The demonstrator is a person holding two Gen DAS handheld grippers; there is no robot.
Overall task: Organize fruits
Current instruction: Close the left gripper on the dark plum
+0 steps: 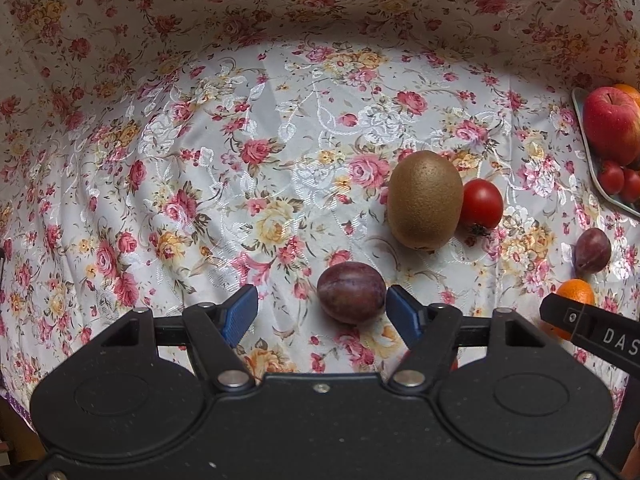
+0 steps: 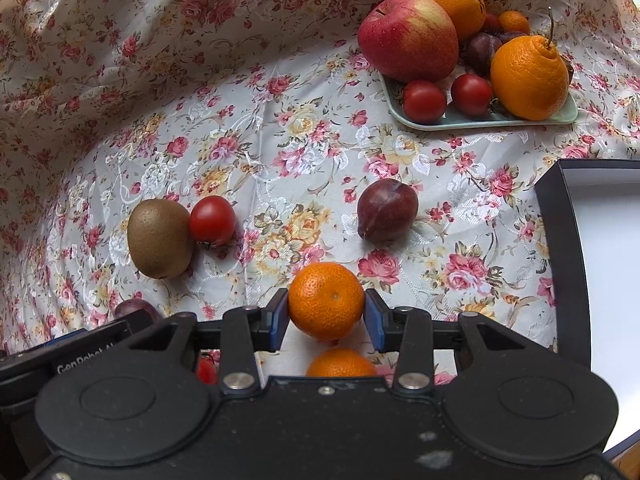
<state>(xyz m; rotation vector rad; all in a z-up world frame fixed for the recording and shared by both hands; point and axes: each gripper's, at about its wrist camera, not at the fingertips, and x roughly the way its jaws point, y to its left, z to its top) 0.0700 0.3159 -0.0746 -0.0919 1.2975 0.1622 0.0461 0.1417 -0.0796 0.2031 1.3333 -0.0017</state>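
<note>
In the left wrist view a dark purple plum (image 1: 351,292) lies on the floral cloth between the blue pads of my left gripper (image 1: 320,296). That gripper is open: its right pad sits close against the plum and its left pad stands well clear. My right gripper (image 2: 326,308) is shut on a small tangerine (image 2: 326,296), with both pads pressed to its sides. A second tangerine (image 2: 340,362) lies below it, partly hidden by the gripper body. A kiwi (image 1: 425,199) and a red tomato (image 1: 482,204) touch each other just beyond the plum.
A pale green tray (image 2: 460,124) at the back right holds an apple (image 2: 408,36), oranges (image 2: 528,78), tomatoes and plums. Another plum (image 2: 386,210) lies loose mid-cloth. A black-rimmed box (image 2: 568,240) stands at the right. The cloth rises like a wall behind.
</note>
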